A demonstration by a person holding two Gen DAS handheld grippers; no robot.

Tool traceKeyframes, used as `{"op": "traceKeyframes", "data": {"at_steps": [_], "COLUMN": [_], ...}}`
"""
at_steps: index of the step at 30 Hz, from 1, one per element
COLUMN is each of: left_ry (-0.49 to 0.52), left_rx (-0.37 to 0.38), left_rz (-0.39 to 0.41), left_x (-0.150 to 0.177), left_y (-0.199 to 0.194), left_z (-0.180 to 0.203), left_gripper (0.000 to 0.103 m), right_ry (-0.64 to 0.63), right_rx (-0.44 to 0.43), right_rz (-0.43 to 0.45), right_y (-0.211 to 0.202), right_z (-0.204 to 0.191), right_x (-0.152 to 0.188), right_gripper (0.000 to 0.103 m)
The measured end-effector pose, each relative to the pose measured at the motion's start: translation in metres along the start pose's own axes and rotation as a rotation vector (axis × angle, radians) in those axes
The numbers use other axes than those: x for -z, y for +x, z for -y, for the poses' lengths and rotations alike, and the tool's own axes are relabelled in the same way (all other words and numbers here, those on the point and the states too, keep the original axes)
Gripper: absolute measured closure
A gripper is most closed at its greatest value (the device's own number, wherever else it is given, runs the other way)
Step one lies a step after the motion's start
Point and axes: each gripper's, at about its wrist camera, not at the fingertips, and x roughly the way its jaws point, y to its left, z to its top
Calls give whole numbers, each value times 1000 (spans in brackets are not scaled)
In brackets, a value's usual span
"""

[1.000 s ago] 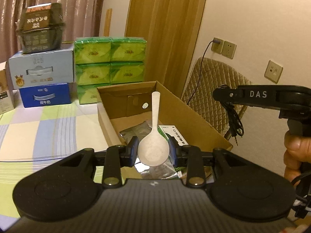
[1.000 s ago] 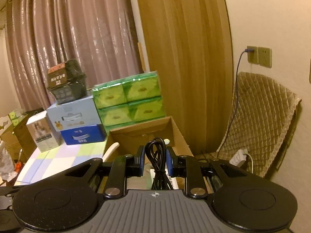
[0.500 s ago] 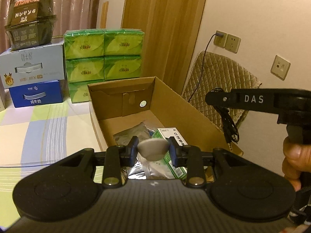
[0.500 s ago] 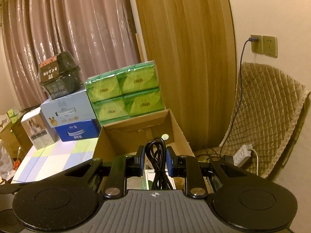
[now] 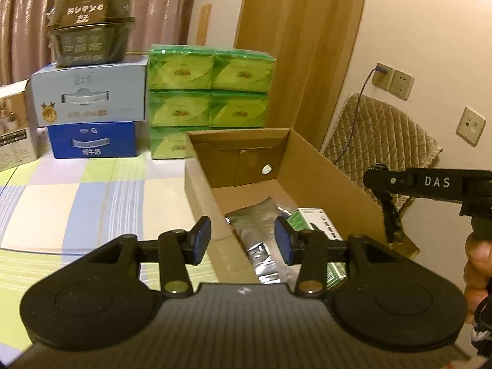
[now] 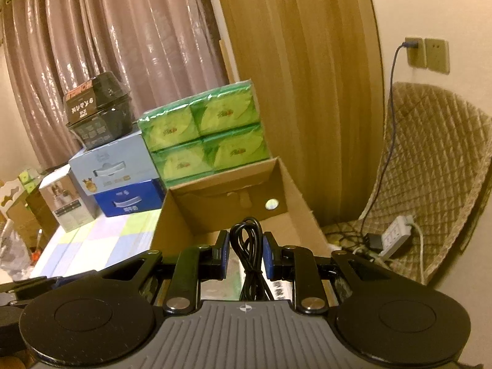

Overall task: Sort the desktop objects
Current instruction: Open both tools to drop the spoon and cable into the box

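My left gripper (image 5: 243, 240) hangs over the near left corner of the open cardboard box (image 5: 323, 178). Its jaws are opening and nothing is between the blue pads. No white spoon is in sight. Inside the box lie a silver foil pouch (image 5: 261, 230) and a green and white carton (image 5: 316, 218). My right gripper (image 6: 244, 252) is shut on a coiled black cable (image 6: 246, 233) and points into the same box (image 6: 295, 190). In the left wrist view that gripper's arm (image 5: 430, 183) reaches in from the right, and the cable (image 5: 390, 215) dangles at the box's right wall.
Green tissue packs (image 5: 209, 92) stand stacked behind the box. To their left are blue boxes (image 5: 89, 113) with a black container (image 5: 89, 40) on top. A checked cloth (image 5: 92, 200) covers the table. A quilted chair (image 6: 430, 169) and a power strip (image 6: 396, 233) are to the right.
A white spoon stood gripped in the left jaws, sank until only its bowl showed, and is now gone with the jaws apart. The right gripper has moved closer to the box, cable still held.
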Motion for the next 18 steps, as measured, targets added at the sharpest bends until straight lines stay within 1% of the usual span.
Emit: {"op": "traceKeyframes", "data": {"at_steps": [5, 9, 14, 16, 17, 18], "left_ry": [-12, -15, -21, -18, -18, -18], "left_rx": [-10, -9, -15, -13, -12, -11], "left_rz": [5, 7, 5, 0, -3, -5], "left_x": [4, 6, 9, 11, 13, 14], "left_y": [-4, -6, -7, -9, -10, -11], "left_z": [-3, -5, -6, -7, -7, -7], "left_gripper": [56, 56, 53, 52, 52, 52], "right_ry": [6, 17, 22, 27, 28, 29], "right_rx": [-36, -66, -51, -44, -40, -35], "right_rz": [-27, -46, -38, -38, -38, -37], "right_y": [6, 10, 7, 5, 3, 2], "right_z": [-8, -10, -8, -6, -5, -4], "right_x": [2, 2, 3, 4, 4, 5], "right_gripper": [84, 84, 83, 82, 80, 74]}}
